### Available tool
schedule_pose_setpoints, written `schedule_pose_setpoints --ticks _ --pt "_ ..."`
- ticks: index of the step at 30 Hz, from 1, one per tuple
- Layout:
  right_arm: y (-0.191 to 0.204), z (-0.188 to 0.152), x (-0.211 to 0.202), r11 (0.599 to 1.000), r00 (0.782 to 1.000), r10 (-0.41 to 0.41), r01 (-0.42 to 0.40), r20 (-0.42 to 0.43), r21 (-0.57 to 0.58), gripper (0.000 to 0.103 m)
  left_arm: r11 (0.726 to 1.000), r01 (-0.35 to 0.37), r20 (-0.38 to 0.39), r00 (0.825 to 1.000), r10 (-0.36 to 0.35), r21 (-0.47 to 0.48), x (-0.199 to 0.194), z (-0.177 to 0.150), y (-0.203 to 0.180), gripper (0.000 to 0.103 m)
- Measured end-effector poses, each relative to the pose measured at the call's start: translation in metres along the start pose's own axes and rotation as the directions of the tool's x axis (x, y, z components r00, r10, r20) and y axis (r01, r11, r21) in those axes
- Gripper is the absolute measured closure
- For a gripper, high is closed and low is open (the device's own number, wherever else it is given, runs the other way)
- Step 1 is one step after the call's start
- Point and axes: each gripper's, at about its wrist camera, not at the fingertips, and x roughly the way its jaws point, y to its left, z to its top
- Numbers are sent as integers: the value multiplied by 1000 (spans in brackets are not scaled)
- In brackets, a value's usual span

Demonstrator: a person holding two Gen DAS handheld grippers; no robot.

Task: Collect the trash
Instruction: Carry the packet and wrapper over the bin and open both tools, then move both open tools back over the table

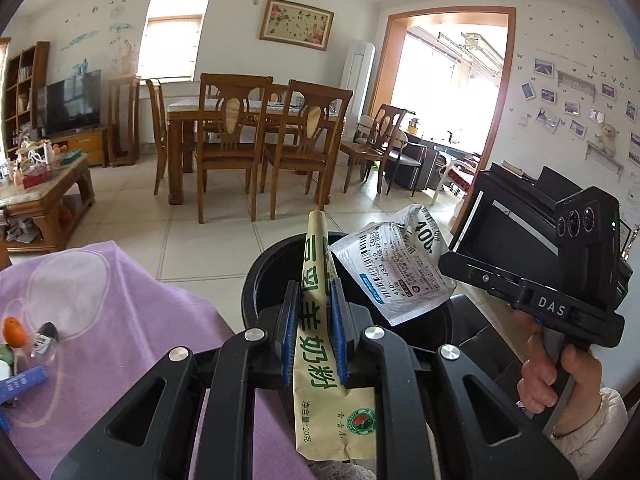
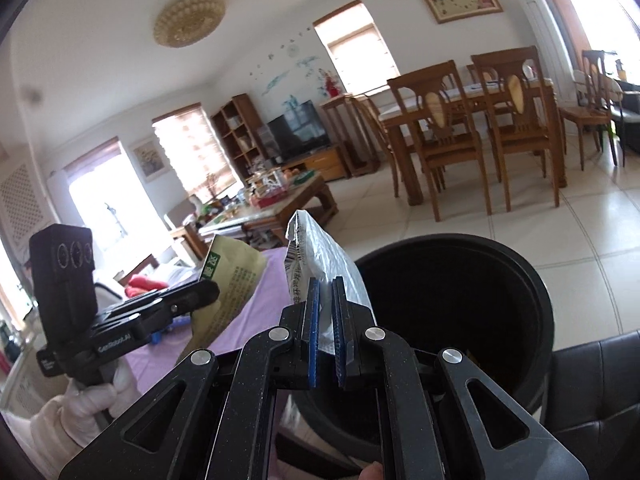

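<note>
My left gripper [image 1: 313,300] is shut on a yellow-green milk powder packet [image 1: 316,344], held over the near rim of the black trash bin [image 1: 264,264]. My right gripper [image 2: 327,292] is shut on a silver-white foil pouch [image 2: 320,256], held at the left rim of the same bin [image 2: 520,264]. In the left wrist view the pouch [image 1: 396,264] hangs over the bin, pinched by the right gripper [image 1: 452,266]. In the right wrist view the left gripper [image 2: 208,292] holds the yellow packet [image 2: 232,280] beside the bin. The bin's inside is dark.
A purple cloth [image 1: 120,300] covers the surface left of the bin, with small items [image 1: 24,344] at its left edge. Black leather furniture [image 2: 600,384] sits right of the bin. A wooden coffee table [image 1: 48,196], dining table and chairs [image 1: 248,128] stand beyond on the tiled floor.
</note>
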Motion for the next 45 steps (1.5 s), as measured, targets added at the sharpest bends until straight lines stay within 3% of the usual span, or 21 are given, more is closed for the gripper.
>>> schedule_pose_setpoints --ticks 4,15,37,39,41,43,45 --pt "-29 -10 0 999 999 -32 32 -7 44 96 999 21 -46 999 -22 -33 28 -1 -5 87" --pt "-51 -24 26 990 998 -65 67 -24 122 96 999 19 -112 993 -23 -42 72 1 -20 87" --pt "-60 -21 58 983 994 -96 104 -58 153 94 1000 -4 -165 986 3 -4 92 1 -33 83" --pt "-58 -18 59 984 993 -100 108 -63 142 94 1000 -7 -167 986 5 -10 90 2 -33 75" --pt "-55 -18 60 985 993 -100 109 -65 135 83 1000 -21 -149 989 19 -13 84 3 -34 39" --pt "-50 -18 59 985 993 -99 106 -58 135 51 999 -47 -103 994 47 4 72 5 -35 23" --pt "-44 -18 57 986 994 -103 108 -47 126 49 998 -63 -75 995 65 31 62 6 -37 20"
